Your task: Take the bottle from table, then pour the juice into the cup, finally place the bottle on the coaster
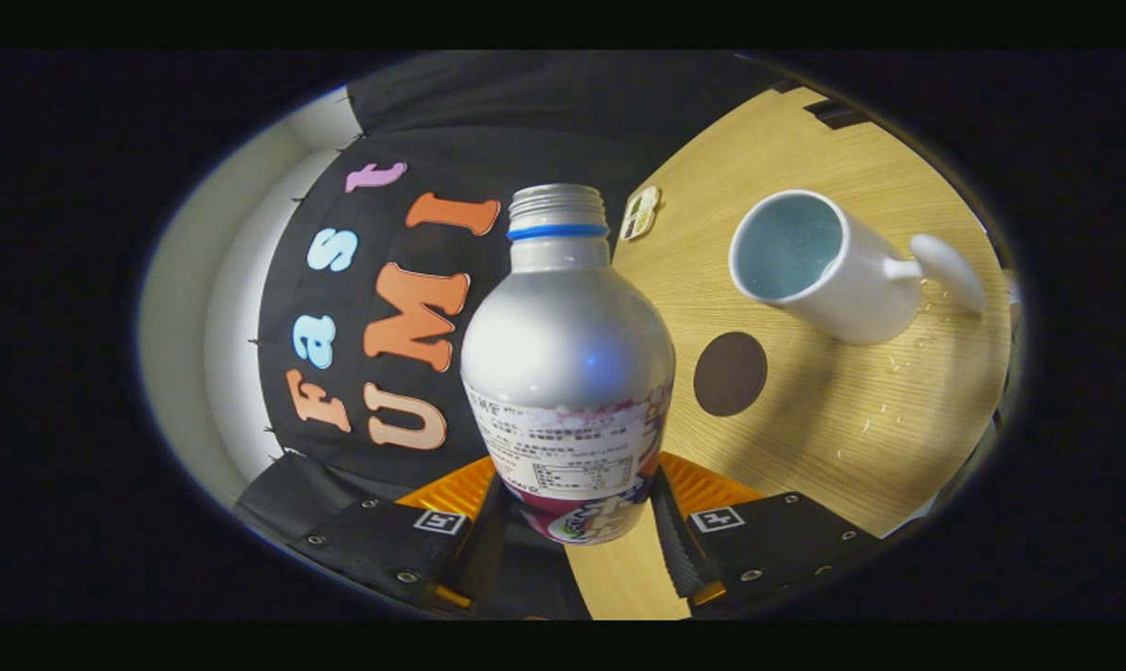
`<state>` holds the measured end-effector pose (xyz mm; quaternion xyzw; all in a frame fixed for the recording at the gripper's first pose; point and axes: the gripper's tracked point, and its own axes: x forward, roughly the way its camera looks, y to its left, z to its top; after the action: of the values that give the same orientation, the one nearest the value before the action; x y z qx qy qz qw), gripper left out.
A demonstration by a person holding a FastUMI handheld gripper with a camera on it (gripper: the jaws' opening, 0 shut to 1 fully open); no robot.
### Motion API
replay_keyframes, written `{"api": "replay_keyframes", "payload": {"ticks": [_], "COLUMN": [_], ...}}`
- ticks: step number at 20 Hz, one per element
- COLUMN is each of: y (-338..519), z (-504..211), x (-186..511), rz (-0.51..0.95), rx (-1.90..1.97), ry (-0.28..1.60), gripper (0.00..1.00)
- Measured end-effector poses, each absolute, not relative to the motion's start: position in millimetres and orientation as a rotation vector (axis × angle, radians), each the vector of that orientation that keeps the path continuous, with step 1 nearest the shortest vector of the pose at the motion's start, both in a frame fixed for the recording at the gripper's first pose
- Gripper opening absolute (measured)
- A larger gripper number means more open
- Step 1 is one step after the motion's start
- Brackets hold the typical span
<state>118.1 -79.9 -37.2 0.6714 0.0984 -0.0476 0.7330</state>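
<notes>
The gripper [577, 522] clenched the bottle [568, 363], one finger on each side of its lower body. Beyond lay the table [833, 419], the cup [829, 266] standing there, the coaster [730, 374] beside the bottle.

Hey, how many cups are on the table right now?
1. A white mug stands on the wooden table, beyond the gripper and the silver bottle it grips, just past the dark round coaster.

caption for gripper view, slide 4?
Gripper shut on uncapped silver aluminium bottle, white ceramic mug and round brown coaster beyond on wooden table.
</notes>
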Motion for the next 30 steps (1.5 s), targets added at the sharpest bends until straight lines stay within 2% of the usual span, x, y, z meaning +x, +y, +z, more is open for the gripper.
{"api": "replay_keyframes", "payload": {"ticks": [18, 30], "y": [-83, -89], "z": [-3, -10], "x": [128, 133], "rz": [-0.061, -0.101], "rx": [1.723, 1.819], "ry": [0.194, 0.24], "gripper": [0.72, 0.72]}}
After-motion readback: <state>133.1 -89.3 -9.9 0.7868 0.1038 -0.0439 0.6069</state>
